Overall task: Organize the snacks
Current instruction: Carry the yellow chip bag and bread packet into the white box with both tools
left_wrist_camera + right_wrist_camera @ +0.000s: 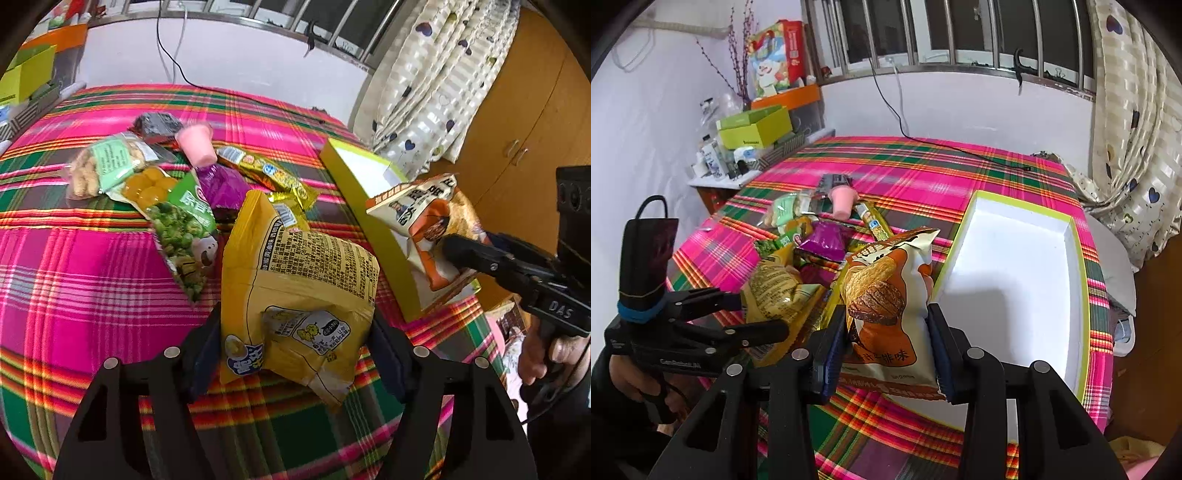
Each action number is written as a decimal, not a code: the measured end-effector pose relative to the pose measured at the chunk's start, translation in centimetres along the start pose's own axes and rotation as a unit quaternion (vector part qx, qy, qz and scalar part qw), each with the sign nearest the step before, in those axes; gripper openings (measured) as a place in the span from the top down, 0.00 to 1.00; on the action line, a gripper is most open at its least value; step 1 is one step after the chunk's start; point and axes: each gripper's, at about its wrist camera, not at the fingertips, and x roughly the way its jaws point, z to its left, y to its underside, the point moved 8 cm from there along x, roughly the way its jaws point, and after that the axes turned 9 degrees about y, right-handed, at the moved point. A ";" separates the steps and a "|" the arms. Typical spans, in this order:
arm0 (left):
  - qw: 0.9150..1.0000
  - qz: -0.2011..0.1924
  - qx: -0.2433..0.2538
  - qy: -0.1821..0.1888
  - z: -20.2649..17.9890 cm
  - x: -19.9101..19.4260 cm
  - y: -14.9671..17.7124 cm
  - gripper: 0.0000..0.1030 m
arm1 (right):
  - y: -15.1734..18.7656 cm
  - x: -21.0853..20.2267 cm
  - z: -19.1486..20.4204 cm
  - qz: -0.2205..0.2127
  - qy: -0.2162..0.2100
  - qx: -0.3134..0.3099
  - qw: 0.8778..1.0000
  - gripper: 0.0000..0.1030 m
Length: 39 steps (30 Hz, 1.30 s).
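While my right tongs [886, 347] clamp the orange chip bag [886, 295], my left tongs [295, 354] stand wide around the yellow bag [295, 280], box [1015, 280] at two o'clock.

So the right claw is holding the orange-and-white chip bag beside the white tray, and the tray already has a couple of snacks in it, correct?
Not quite. The right claw does hold the orange-and-white chip bag beside the white tray, but the right wrist view shows nothing in the tray. The other snacks lie on the plaid cloth.
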 end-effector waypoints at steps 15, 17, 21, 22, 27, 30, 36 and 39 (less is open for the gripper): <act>0.997 -0.067 -0.009 -0.021 0.4 -5.5 -1.5 0.31 | 0.7 -2.1 -2.1 -0.022 -0.003 0.047 0.999 0.61; 0.997 -0.069 -0.011 -0.023 0.4 -5.6 -1.8 0.31 | 0.9 -2.3 -2.7 -0.023 0.000 0.053 0.998 0.61; 0.997 -0.069 -0.009 -0.023 0.0 -5.3 -2.2 0.31 | 1.1 -2.6 -3.9 -0.025 0.006 0.067 0.997 0.61; 0.997 -0.068 -0.007 -0.022 -0.1 -5.2 -2.2 0.31 | 1.1 -2.7 -4.2 -0.026 0.007 0.070 0.997 0.61; 0.998 -0.064 0.007 -0.015 -1.5 -4.5 -3.0 0.31 | 1.3 -2.8 -6.0 -0.029 0.013 0.090 0.995 0.61; 0.998 -0.060 0.019 -0.010 -2.7 -3.7 -3.5 0.31 | 1.6 -2.7 -7.3 -0.029 0.017 0.103 0.994 0.61; 0.998 -0.043 0.039 0.002 -4.8 -1.5 -4.6 0.31 | 2.6 -1.6 -10.2 -0.018 0.027 0.132 0.991 0.61; 0.998 -0.035 0.045 0.004 -5.6 -0.3 -5.2 0.31 | 2.8 -0.6 -11.3 -0.009 0.031 0.143 0.989 0.61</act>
